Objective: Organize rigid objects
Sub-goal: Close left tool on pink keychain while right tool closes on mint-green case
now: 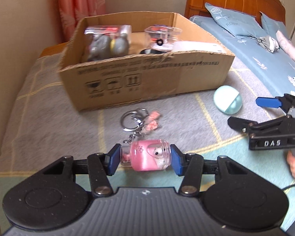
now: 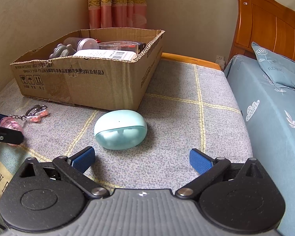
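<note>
My left gripper is shut on a pink bottle-shaped keychain charm, its blue pads pressing both ends; the chain, rings and a pink tag trail ahead on the grey blanket. The same pink charm shows at the left edge of the right wrist view. A mint-green oval case lies just ahead of my right gripper, which stands open with nothing between its fingers. In the left wrist view the mint case lies right of the box, with the right gripper beside it. The cardboard box sits behind.
The cardboard box holds grey figures, a clear plastic tub and a white container. A bed with blue sheet and pillow borders the right. Wall and pink curtain stand behind. A fingertip shows by the right gripper.
</note>
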Demonstrator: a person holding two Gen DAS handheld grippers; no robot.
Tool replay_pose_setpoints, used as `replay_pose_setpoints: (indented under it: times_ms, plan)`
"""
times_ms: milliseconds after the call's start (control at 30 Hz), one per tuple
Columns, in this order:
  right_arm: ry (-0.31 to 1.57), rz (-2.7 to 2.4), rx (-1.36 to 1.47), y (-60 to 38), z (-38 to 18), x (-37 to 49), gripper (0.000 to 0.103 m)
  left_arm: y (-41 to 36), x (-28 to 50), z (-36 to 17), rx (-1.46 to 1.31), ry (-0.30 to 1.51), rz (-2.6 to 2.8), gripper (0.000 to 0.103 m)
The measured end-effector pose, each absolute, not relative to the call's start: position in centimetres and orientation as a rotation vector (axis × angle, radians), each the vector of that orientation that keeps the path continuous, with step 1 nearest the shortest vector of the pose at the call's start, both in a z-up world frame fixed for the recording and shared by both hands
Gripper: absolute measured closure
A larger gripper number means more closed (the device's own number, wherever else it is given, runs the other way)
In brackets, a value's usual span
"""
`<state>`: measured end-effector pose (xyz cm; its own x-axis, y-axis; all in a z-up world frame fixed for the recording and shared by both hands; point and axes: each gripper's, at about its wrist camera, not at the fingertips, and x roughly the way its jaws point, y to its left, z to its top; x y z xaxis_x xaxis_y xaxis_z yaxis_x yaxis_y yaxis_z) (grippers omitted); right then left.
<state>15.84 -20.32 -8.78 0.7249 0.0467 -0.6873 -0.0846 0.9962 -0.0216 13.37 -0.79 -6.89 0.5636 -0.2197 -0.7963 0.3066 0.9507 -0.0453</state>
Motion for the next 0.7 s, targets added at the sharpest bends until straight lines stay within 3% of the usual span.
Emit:
replay_pose_setpoints:
  times_ms: [633,700]
  plan:
    - [0.784,0.247,-0.133,-19.9,-8.6,18.5,0.000,-0.7,12.6,-7.8,0.030,0.882,-0.264,0.046]
    - [0.779,0.261,-0.140,-19.6,-8.5,18.9,0.003,-0.8,12.6,-7.8,0.036,0.882,-0.262,0.046]
